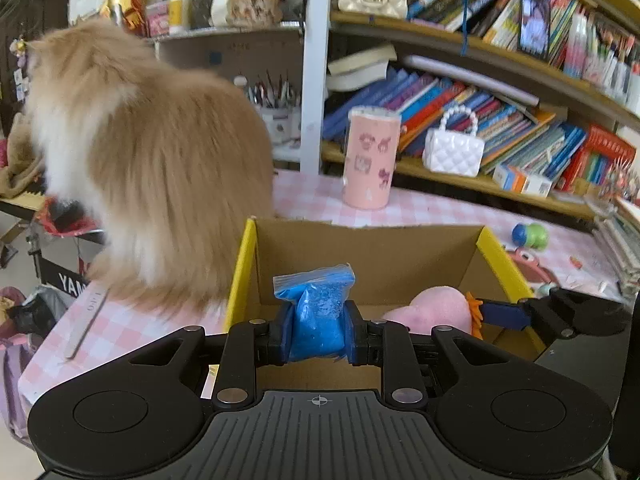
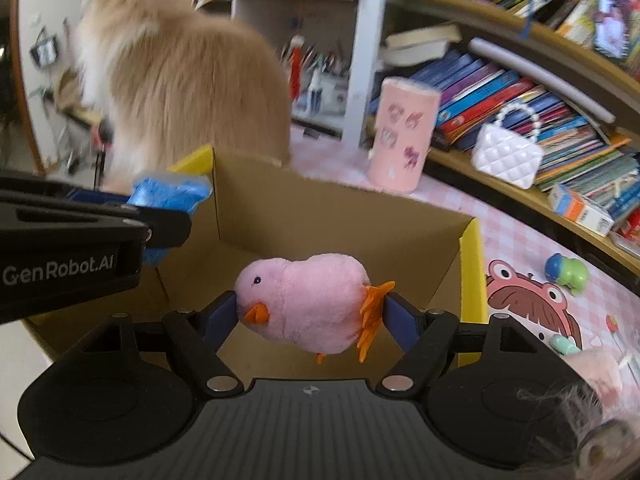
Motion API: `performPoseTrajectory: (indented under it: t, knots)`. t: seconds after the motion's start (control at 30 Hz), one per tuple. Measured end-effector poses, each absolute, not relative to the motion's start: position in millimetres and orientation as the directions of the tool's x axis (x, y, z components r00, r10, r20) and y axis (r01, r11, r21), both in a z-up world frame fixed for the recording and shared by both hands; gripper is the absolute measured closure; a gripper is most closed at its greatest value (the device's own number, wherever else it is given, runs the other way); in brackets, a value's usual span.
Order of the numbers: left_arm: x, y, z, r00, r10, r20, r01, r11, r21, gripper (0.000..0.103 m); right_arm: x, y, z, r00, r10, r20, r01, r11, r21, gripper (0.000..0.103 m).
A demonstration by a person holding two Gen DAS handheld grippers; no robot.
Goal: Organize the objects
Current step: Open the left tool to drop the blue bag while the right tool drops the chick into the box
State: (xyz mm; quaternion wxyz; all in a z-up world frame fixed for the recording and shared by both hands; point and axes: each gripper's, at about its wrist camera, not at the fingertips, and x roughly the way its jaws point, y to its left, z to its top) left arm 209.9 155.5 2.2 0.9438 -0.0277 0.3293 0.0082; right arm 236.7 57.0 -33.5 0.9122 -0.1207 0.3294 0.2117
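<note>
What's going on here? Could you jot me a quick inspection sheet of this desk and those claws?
Surface: pink checked tablecloth.
Job's things: open cardboard box with yellow flaps; blue powder-filled plastic bag; pink plush bird.
Clutter: pink cylindrical tin, white quilted toy handbag, blue-green toy.
Claws: left claw shut on the bag; right claw shut on the bird, both over the box.
Cables: nothing seen.
Surroundings: fluffy tan cat beside the box; crowded bookshelves.
</note>
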Motion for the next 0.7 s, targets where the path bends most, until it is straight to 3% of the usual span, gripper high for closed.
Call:
performPoseTrajectory:
  t: [0.57, 0.63, 0.7]
  knots:
    - [251, 143, -26, 0.702, -0.008, -0.712, -0.030, 0.999, -0.041, 0.077, 271, 49, -41, 0.612, 0.300, -0.732, -0.515, 0.854, -0.081, 0.025]
    - [250, 145, -26, 0.701, -0.010, -0.713, -0.038, 0.998, -0.052, 0.075, 271, 49, -40, 0.615, 0.299, -0.730, -0.512, 0.855, -0.081, 0.025]
    - [248, 147, -23, 0.708, -0.011, -0.706, -0.052, 0.996, -0.067, 0.057, 270, 49, -40, 0.626, 0.297, -0.721, -0.506, 0.859, -0.085, 0.022]
